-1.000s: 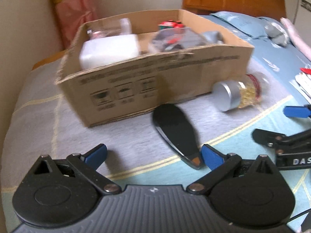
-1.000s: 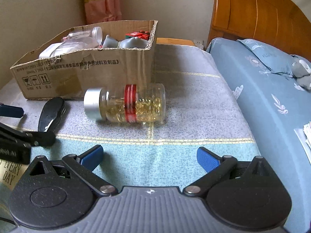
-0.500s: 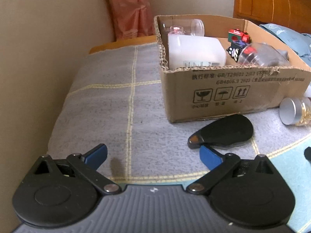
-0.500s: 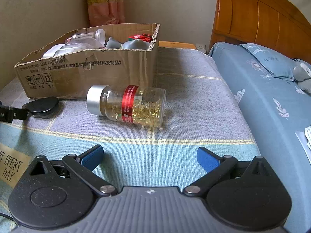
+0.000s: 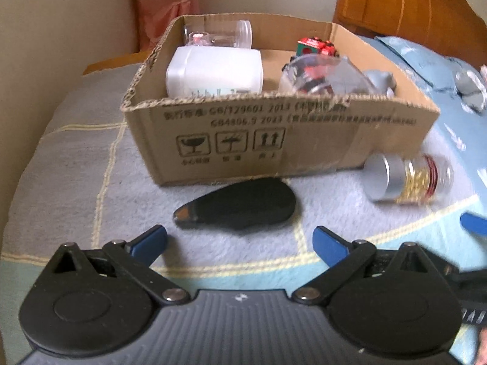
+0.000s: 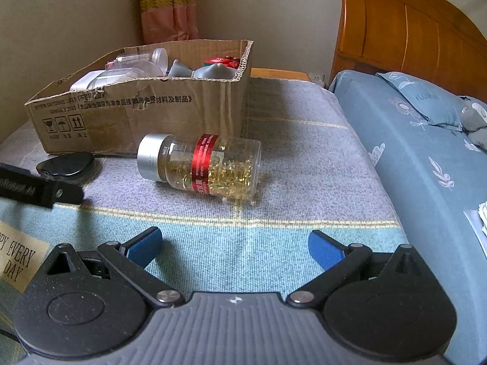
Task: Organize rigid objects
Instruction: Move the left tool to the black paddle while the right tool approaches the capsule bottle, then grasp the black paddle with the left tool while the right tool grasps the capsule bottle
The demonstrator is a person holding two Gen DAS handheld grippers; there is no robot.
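We've got both grippers spread wide w/ nothing in them: left gripper faces the cardboard box, right gripper faces the capsule bottle.

Landmark = the box, sitting on the bed blanket. Two things are left outside it, both on the blanket. The flat black teardrop-shaped item lies just in front of the box's printed front wall. The bottle lies on its side near the box's front-right corner, silver cap pointing along the front wall toward the black item.

Our read: step in hand is picking up the stragglers, black item for the left, bottle for the right. To do it well:
- Bottle is round and will prob. roll; we'd close across the body near the red label, not on the cap.
- Black item is thin and low; we'd come down steep, press into the soft blanket and pinch its narrower sides.
- Lift clear of the torn box rim before dropping in; free space looks best in the box's middle.

Hard to make out: left view is motion-blurred, so what the black item is we can't say. Box contents are only partly visible behind the front wall: a white bottle, clear jars, something red, grey shapes. Box floor hidden.
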